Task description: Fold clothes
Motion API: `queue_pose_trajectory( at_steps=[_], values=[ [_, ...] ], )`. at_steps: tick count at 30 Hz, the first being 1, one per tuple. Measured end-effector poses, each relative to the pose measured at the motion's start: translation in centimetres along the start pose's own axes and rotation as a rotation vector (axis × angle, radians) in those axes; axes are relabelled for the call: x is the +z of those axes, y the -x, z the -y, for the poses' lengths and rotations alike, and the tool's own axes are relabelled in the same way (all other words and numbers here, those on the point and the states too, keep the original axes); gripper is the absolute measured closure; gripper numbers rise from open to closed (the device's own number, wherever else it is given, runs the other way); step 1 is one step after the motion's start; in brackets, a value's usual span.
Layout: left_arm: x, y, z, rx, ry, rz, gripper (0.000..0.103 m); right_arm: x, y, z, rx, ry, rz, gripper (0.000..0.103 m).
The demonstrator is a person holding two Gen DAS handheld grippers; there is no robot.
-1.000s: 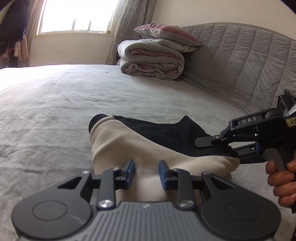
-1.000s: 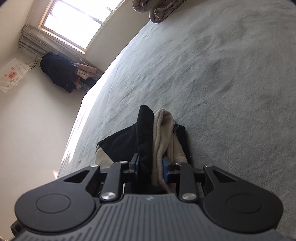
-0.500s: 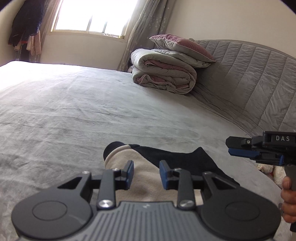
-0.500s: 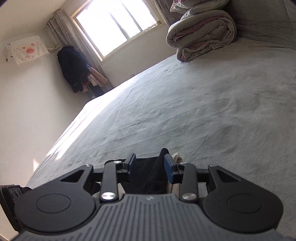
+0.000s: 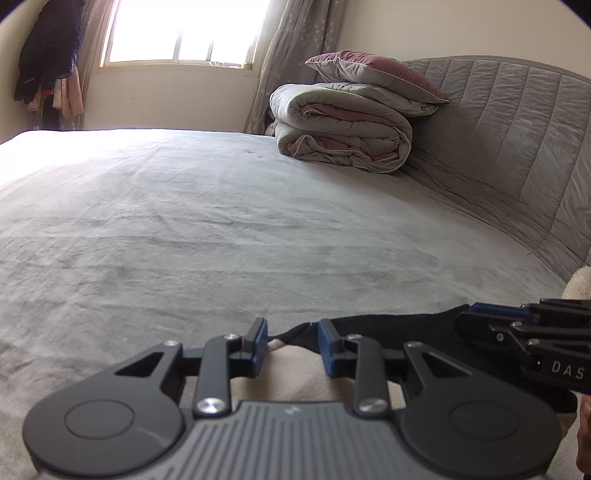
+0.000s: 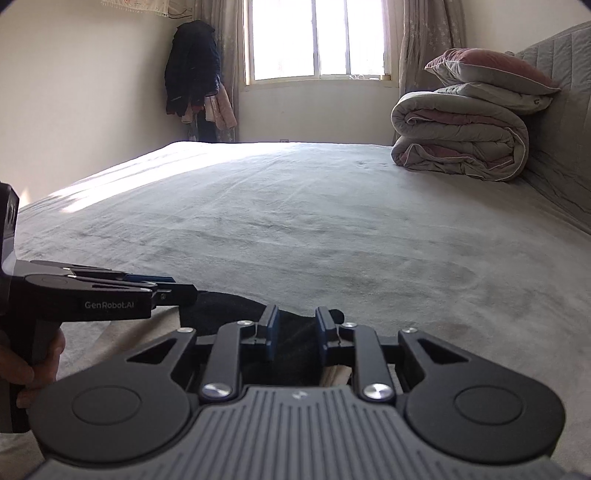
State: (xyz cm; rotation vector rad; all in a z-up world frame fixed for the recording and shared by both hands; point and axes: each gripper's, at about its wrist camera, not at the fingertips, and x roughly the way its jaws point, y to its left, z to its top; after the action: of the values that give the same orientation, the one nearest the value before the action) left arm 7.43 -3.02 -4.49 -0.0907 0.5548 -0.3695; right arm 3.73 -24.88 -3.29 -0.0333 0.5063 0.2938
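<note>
Most of the black-and-cream garment hides under both grippers. Left gripper gapes partway, gripping nothing; right gripper is closing, pads clear of the cloth between them.

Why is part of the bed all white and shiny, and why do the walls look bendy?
Left wrist view: sun from the window washes out the far corner of the bed to plain white, and the fisheye lens curves the headboard. Right wrist view: the same glare lies as a bright strip across the far bed, while the folded quilt stays sharp.
</note>
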Motion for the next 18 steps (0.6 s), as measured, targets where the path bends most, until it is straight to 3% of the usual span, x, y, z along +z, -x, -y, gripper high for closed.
queue_pose_trajectory(
  at_steps=[2, 10, 14, 16, 18],
  values=[
    [-0.4, -0.3, -0.3, -0.002, 0.005, 0.008, 0.073, -0.7, -0.9, 0.8, -0.009, -0.020, -0.031, 0.088],
    [-0.6, -0.5, -0.6, 0.028, 0.012, -0.002, 0.068, -1.1, -1.4, 0.8, -0.041, -0.035, -0.061, 0.089],
    [0.7, 1.5, -0.3, 0.025, 0.030, -0.024, 0.063, -0.4, 0.3, 0.2, -0.016, -0.050, -0.033, 0.074],
    [1.0, 2.7, 0.0, 0.006, 0.017, -0.032, 0.060, -0.1, 1.4, -0.1, -0.001, -0.058, -0.022, 0.061],
    [1.1, 4.2, 0.8, -0.006, -0.013, -0.035, 0.060, 0.1, 2.6, -0.5, 0.012, -0.061, -0.011, 0.058]
  ],
)
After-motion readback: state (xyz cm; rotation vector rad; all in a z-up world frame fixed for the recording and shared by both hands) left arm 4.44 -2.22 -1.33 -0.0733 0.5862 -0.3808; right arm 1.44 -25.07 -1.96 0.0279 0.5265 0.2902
